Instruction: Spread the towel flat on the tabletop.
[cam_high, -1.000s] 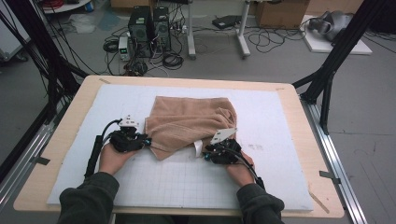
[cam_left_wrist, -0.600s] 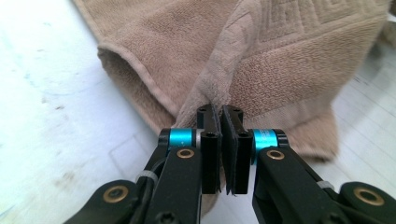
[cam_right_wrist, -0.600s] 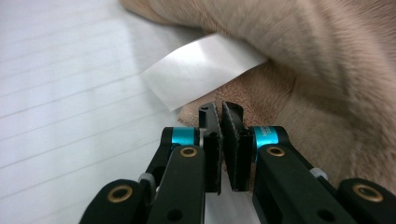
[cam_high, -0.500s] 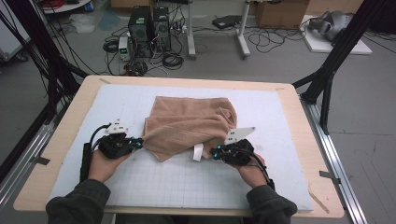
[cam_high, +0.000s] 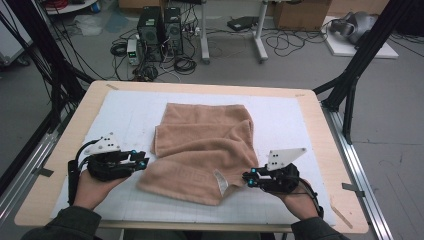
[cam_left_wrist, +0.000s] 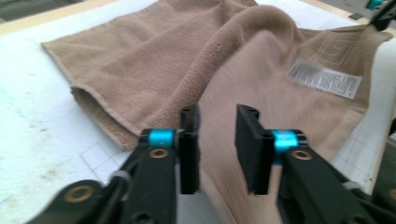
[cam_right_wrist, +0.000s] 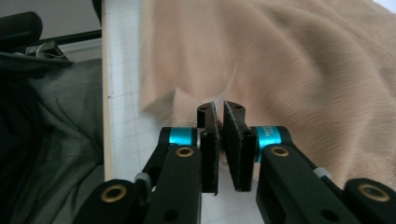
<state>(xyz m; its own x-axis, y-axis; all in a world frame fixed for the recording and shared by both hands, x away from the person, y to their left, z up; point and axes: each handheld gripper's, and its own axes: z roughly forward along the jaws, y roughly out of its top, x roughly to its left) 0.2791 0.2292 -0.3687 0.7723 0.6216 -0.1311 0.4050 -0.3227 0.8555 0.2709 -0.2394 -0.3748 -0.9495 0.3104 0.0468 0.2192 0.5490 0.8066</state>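
Tan terry cloth makes up the towel (cam_high: 205, 150) that lies partly folded on the white gridded mat (cam_high: 300, 120) covering the pale wooden worktop (cam_high: 320, 130). In the high view the towel sits at the middle of the mat, its far half doubled over and its near edge spread toward six o'clock, with a small white care label (cam_high: 220, 181) showing near the five o'clock corner.

The left gripper (cam_high: 142, 161), black with blue rings, is at about eight o'clock of the towel, just beside its near left corner. In the left gripper view its jaws have just been opening and stand a narrow gap apart; a blurred fold of the towel (cam_left_wrist: 261, 93) runs up between them, and no pad can be seen pressing on it.

The right gripper (cam_high: 246, 178), also black with blue rings and topped by a grey three-cornered plate, is at about four o'clock of the towel, beside the labelled corner. In the right gripper view its jaws (cam_right_wrist: 220, 140) have just opened a little and stand nearly together, with a thin edge of the towel (cam_right_wrist: 299, 65) caught between the pads.
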